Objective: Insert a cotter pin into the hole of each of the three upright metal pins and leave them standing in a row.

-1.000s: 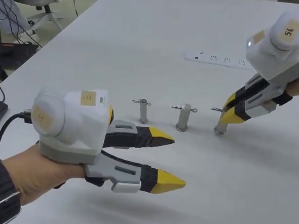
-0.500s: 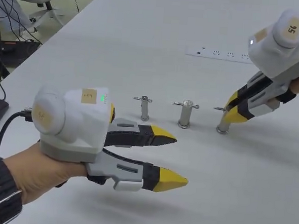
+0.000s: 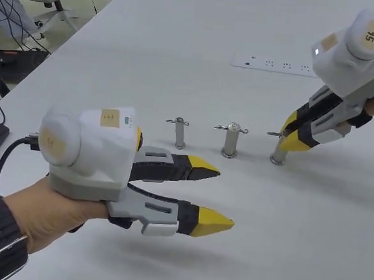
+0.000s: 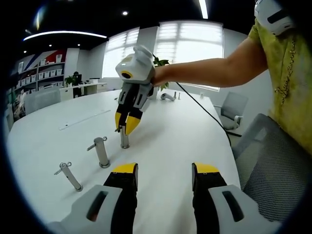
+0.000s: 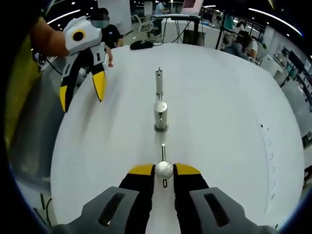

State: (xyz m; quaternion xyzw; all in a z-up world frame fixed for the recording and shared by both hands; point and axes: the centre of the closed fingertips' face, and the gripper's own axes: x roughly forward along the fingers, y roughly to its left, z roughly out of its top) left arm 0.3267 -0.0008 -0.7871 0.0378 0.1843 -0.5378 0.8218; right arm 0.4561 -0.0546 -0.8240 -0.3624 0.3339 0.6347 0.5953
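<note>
Nothing material has shifted since the earlier frames: the right gripper (image 3: 293, 135) remains at the rightmost pin (image 3: 277, 156), jaws closed on its head. Its cotter pin (image 3: 273, 134) is seated. The left gripper (image 3: 212, 199) hovers nearby, jaws apart and empty. Recommendation: open evenly and lift straight up, so the pin is not tipped.

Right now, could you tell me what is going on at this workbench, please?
A person with a gripper in each hand is working on a row of three upright metal pins on a white table. The right gripper is closed around the top of the right-hand pin, where a cotter pin pokes out sideways. The left gripper hovers open and empty, short of the row. The left-hand pin and middle pin each stand with a cotter pin through the top.
</note>
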